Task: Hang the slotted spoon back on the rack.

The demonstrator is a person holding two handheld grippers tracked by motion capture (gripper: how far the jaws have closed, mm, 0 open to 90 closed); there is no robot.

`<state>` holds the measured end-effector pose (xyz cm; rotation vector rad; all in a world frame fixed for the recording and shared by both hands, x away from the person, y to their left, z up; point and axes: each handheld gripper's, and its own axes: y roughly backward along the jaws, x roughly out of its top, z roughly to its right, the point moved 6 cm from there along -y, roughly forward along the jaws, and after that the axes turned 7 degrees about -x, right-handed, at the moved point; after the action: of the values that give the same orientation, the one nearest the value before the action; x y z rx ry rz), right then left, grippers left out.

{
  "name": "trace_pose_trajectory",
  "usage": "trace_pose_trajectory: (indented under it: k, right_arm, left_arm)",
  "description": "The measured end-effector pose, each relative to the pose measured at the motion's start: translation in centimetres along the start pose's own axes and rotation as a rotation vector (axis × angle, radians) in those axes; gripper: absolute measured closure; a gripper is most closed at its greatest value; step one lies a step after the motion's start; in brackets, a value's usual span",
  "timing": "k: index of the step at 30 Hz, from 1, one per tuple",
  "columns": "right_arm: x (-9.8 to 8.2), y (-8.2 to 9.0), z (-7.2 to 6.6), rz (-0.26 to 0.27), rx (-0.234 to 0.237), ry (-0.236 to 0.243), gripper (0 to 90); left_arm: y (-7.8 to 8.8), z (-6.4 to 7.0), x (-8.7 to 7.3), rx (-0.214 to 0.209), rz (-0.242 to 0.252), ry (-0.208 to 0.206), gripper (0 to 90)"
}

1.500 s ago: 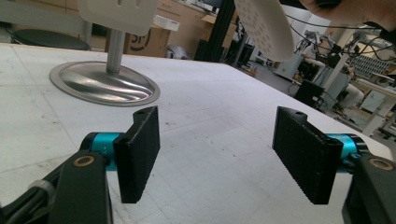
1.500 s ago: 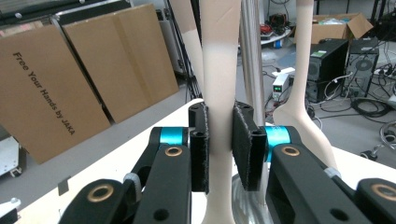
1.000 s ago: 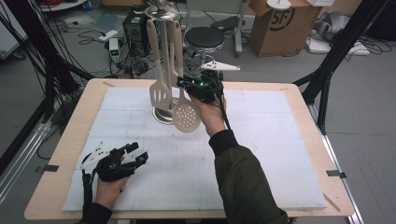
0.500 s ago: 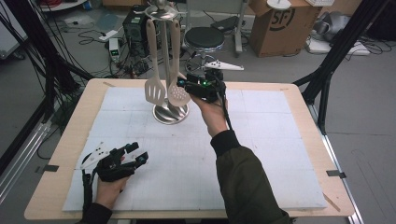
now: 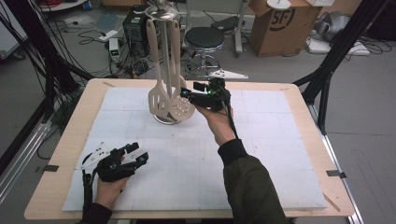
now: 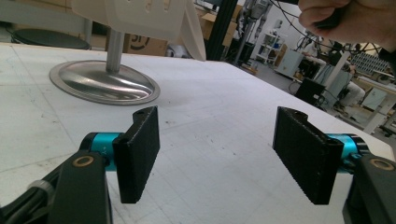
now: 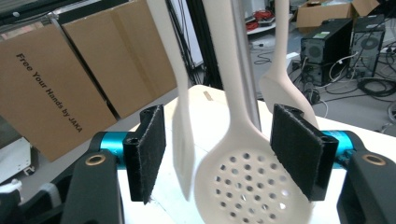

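A steel utensil stand (image 5: pixel 164 119) stands at the far middle of the table, with cream utensils hanging from its top. A perforated skimmer (image 5: pixel 181 108) hangs beside a slotted spatula (image 5: pixel 157 100). My right gripper (image 5: pixel 191 92) is level with the skimmer, just right of it. Its jaws have just been opening. In the right gripper view the skimmer (image 7: pixel 247 186) hangs between the parted pads, free of both, with the spatula (image 7: pixel 183 140) and a spoon (image 7: pixel 280 88) behind. My left gripper (image 5: pixel 135 154) rests open at the front left, nothing between its pads (image 6: pixel 137 154).
A white mat (image 5: pixel 280 140) covers the wooden table (image 5: pixel 65 154). Behind the table are a black stool (image 5: pixel 205 37), a computer tower (image 5: pixel 135 21), cardboard boxes (image 5: pixel 275 23) and black stand legs (image 5: pixel 334 56). The stand's base (image 6: pixel 102 84) lies ahead of the left gripper.
The skimmer, held tilted out to the right, swung back to hang straight on the stand. The right gripper's jaws opened off it. The left hand stayed put.
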<state>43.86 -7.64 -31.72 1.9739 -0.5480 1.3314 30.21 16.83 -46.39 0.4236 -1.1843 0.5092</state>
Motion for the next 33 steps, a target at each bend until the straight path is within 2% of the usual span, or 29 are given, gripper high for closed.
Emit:
trace_pose_trajectory:
  k: [5,11,16,33]
  right_arm:
    - [-0.8,1.0,0.7,0.009,-0.014,0.004,32.5]
    - [-2.0,2.1,1.3,-0.001,-0.008,0.003,31.5]
    - [-3.0,2.8,1.9,0.007,-0.008,-0.020,32.4]
    - [-6.6,5.1,3.5,-0.020,0.006,-0.023,26.1]
  left_arm:
    - [-0.1,0.0,0.0,-0.001,-0.003,-0.003,32.1]
    - [-0.1,0.0,0.0,-0.001,-0.002,-0.001,32.1]
    - [-0.1,0.0,0.0,-0.003,-0.003,0.000,32.0]
    - [-0.1,0.0,-0.1,0.000,-0.012,-0.002,31.8]
